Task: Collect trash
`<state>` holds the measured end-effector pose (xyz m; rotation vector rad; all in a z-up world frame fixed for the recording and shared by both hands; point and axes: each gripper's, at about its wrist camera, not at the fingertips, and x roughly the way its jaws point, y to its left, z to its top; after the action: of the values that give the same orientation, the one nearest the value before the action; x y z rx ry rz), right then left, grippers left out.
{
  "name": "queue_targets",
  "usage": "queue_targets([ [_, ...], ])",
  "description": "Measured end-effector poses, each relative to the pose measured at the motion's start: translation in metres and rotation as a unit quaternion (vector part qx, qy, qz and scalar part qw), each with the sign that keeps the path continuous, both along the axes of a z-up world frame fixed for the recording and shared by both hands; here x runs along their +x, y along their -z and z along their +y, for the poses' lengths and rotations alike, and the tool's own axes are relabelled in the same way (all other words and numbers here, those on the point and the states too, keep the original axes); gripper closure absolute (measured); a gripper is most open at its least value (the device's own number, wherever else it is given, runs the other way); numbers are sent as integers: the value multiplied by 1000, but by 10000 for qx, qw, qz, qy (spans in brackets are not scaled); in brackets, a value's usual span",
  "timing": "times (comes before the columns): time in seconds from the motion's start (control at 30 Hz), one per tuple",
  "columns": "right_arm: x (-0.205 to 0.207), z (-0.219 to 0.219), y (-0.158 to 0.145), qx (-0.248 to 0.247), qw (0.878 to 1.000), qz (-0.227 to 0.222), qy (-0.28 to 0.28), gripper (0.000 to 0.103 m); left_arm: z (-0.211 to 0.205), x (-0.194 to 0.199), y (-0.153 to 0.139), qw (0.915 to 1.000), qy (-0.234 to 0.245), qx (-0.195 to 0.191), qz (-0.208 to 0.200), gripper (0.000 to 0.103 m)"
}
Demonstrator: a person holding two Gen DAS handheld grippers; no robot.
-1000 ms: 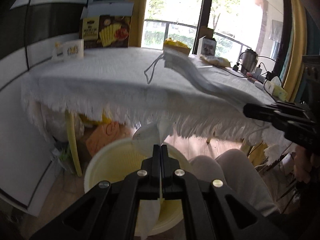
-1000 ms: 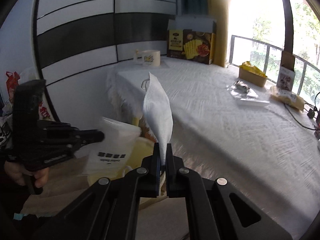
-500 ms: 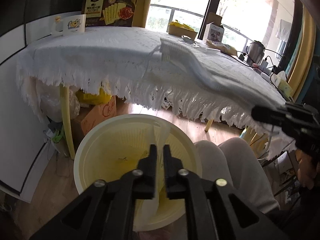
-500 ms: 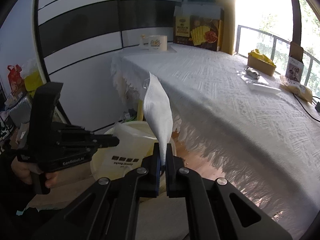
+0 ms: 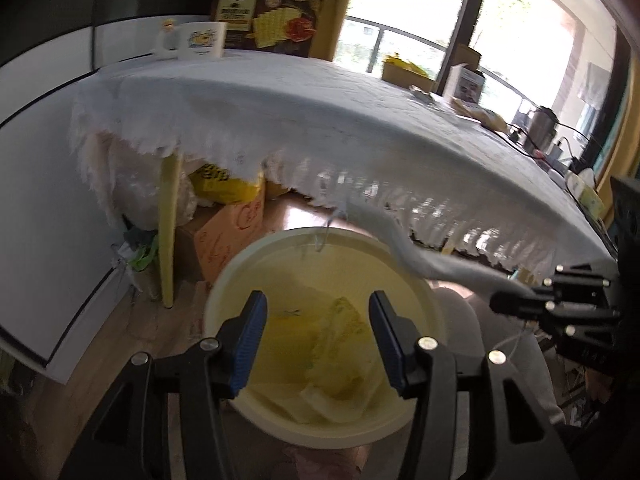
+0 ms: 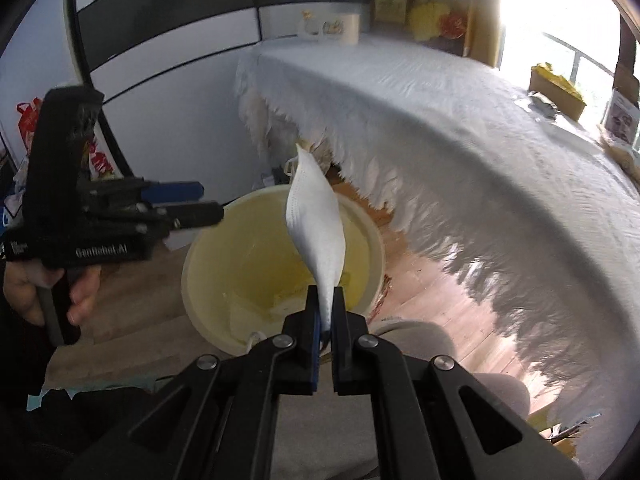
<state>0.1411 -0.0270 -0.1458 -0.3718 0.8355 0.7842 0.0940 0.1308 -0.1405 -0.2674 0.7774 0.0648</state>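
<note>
A round pale-yellow bin (image 5: 256, 254) stands on the floor below both grippers. My left gripper (image 5: 318, 320) hangs over it with its jaws opening and nothing between them. A clear plastic wrapper (image 5: 340, 344) lies inside the bin. My right gripper (image 6: 326, 300) is shut on the lower end of a white face mask (image 6: 316, 224), which stands up over the bin (image 6: 188, 276). In the left wrist view the mask (image 5: 400, 244) stretches over the bin's far rim from the right gripper (image 5: 516, 302). The left gripper (image 6: 208, 201) shows at the left of the right wrist view.
A table with a white fringed cloth (image 5: 320, 112) overhangs just behind the bin, with a mug (image 5: 196, 40) and a cracker box (image 5: 276, 20) on it. A yellow table leg (image 5: 168, 232) and an orange box (image 5: 228, 232) stand beneath. A person's knee (image 5: 508, 344) is beside the bin.
The left gripper opened and let go of the plastic wrapper, which now lies in the bin. Both grippers came down closer to the bin; the right one still holds the mask.
</note>
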Motion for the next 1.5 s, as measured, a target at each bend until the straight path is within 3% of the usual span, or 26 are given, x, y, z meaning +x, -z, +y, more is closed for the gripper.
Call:
queue_targets([
  [0.2,5,24,16,-206,9992,283,-179,99,17,-10,-1,9997,-224,85,-11,50],
  [0.47,4,57,17,2,9965,494,-669,98,38,-26,-9,9977,-626,208,-172,50],
  [0.53,8,62,21,-4,9959,549,-716,85,41,-29,-11,9974,-665,190,-224,50],
  [0.57,10,63,23,-24,9961,536,-696,66,42,-30,-12,9973,-671,201,-224,50],
  [0.6,12,63,24,-37,9967,483,-645,54,42,-29,-13,9973,-666,217,-217,50],
  [1.1,22,14,-4,272,9996,86,4,54,11,-13,-34,9978,-244,452,-415,50],
  [1.5,36,-33,-33,616,9967,-202,489,54,-30,28,-50,9963,240,569,-590,49],
])
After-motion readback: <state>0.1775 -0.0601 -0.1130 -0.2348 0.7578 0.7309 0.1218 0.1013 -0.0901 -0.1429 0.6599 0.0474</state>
